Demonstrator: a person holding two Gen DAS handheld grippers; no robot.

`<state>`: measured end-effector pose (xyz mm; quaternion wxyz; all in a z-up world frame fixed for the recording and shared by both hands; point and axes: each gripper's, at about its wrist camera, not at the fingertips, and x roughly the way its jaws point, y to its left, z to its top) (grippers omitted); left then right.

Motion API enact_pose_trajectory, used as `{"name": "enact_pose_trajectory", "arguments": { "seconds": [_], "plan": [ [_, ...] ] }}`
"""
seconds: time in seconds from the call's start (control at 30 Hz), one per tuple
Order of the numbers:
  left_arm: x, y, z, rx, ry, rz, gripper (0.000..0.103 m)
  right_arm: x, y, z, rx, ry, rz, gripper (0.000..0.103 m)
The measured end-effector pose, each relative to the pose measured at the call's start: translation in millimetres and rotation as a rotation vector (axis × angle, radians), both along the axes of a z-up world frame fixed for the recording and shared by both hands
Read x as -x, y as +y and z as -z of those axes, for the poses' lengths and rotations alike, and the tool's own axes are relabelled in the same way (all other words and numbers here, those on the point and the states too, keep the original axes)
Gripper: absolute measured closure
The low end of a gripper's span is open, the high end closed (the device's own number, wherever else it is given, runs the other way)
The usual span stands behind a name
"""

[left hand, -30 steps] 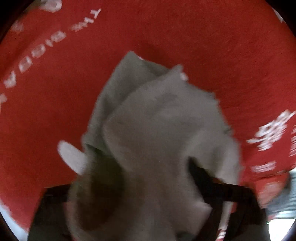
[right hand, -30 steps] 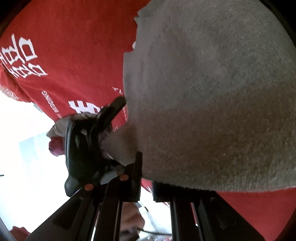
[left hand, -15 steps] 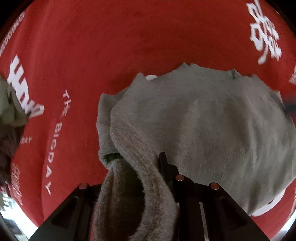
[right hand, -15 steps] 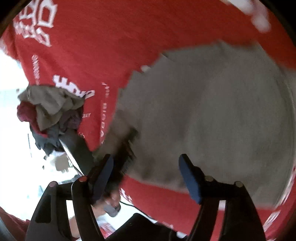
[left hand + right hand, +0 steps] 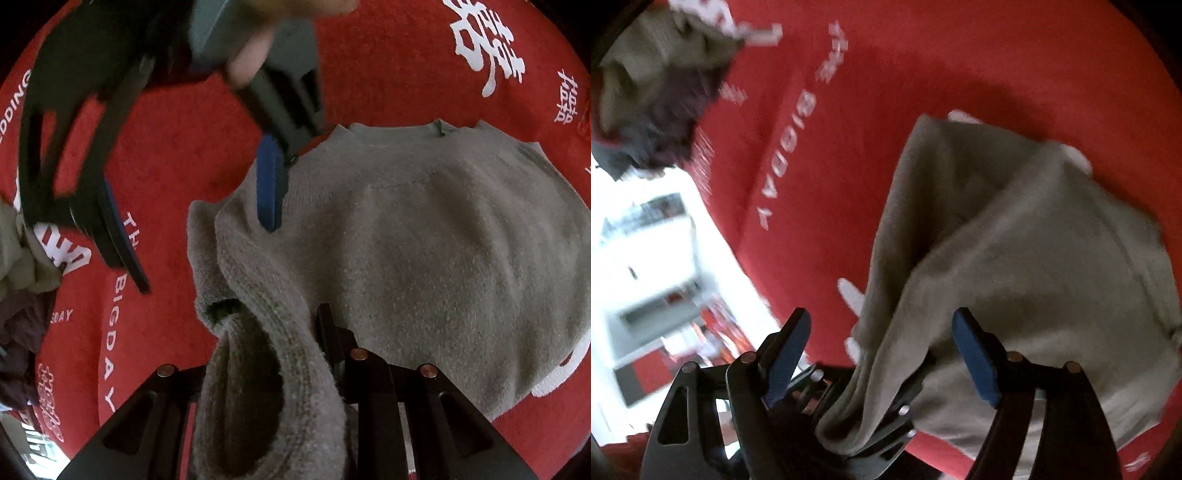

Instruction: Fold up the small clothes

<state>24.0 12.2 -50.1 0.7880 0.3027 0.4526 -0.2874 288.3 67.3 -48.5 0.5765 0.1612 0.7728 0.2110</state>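
At the far left, a pile of clothes (image 5: 22, 280) sits near the edge of the red cloth (image 5: 388, 66), apart from the working area; it is judged to be the stock waiting for folding. Next to the right, the right gripper (image 5: 192, 206) hangs over the cloth with its blue pads (image 5: 269, 184) spread wide. Its jaws have just been opening, and nothing sits between them: one pad is over the grey sweater (image 5: 424, 258), the other over bare cloth. It is judged to be free for a new hold.

The grey sweater lies mostly flat on the red cloth, centre to right, keeping the body spread for the fold. At the lower centre, the left gripper (image 5: 314, 350) is pinched on the sweater's ribbed edge (image 5: 280, 332), lifting that part clear of the cloth. This hold probably anchors the garment while the other gripper repositions.
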Motion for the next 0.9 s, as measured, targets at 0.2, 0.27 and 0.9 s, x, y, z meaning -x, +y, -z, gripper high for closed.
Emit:
{"name": "enact_pose_trajectory", "arguments": {
  "seconds": [0.2, 0.27, 0.9],
  "plan": [
    [-3.0, 3.8, 2.1, 0.014, 0.027, -0.023, 0.080, -13.5, 32.8, 25.5, 0.125, 0.055, -0.126, 0.021],
    [-2.9, 5.2, 2.5, 0.016, 0.028, -0.021, 0.080, -17.0, 37.3, 31.8, 0.185, 0.060, -0.144, 0.021],
    [19.6, 6.7, -47.1, 0.125, 0.060, 0.140, 0.080, 54.1, -62.3, -36.9, -0.056, -0.209, 0.312, 0.086]
  ]
}}
